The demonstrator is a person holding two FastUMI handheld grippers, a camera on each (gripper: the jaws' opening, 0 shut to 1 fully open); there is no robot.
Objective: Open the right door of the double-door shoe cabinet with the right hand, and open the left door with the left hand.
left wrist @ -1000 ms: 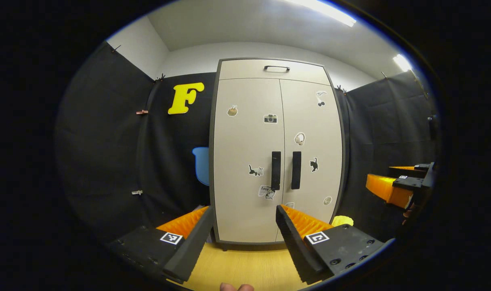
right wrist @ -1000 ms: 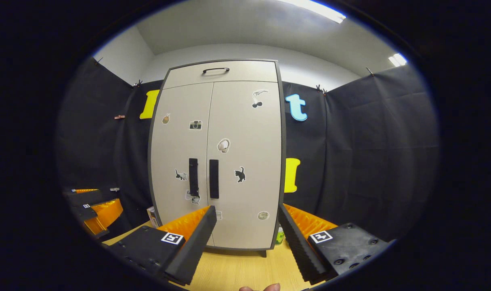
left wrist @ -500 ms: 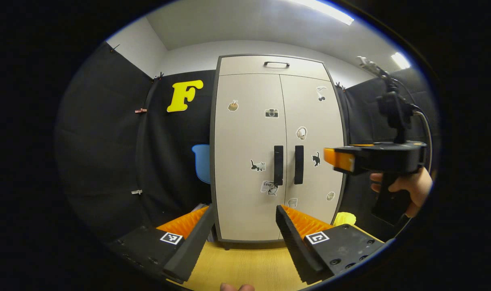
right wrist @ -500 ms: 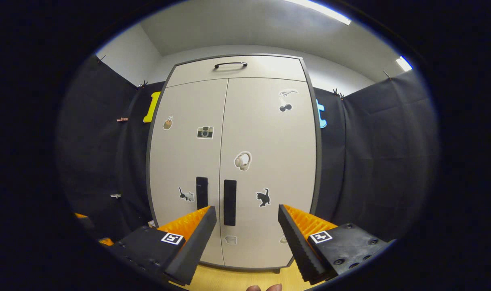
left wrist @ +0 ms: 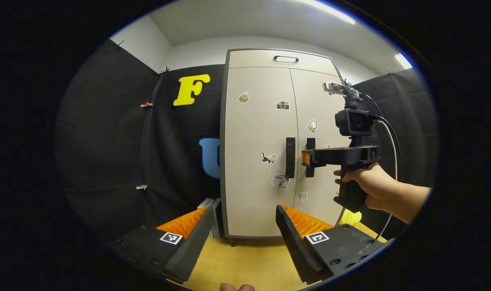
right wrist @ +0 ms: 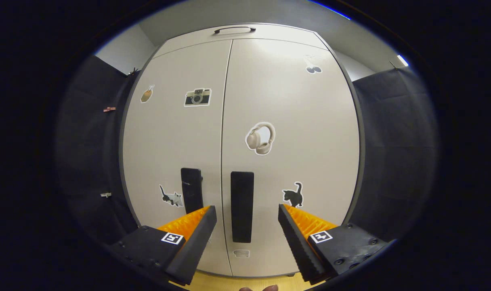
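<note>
Left gripper view: whole shoe cabinet [left wrist: 269, 141] seen, standing on wooden floor [left wrist: 245, 262], both doors closed, left gripper [left wrist: 242, 214] wide open and empty, well apart from cabinet. Also right gripper [left wrist: 308, 158] there, held by a hand [left wrist: 364, 186], just at right door handle [left wrist: 311, 144]; contact hard to tell. Right gripper view: right gripper [right wrist: 246, 216] wide open, flat dark right door handle [right wrist: 242, 206] between fingers, not clamped. Left door handle [right wrist: 191, 190] partly hidden behind ribbed finger [right wrist: 191, 230].

Left gripper view sits farther back, facing the shoe cabinet [left wrist: 269, 141] front from its left side. Right gripper view faces the doors close-up, approx. head-on. Both share cabinet front w/ stickers.
</note>
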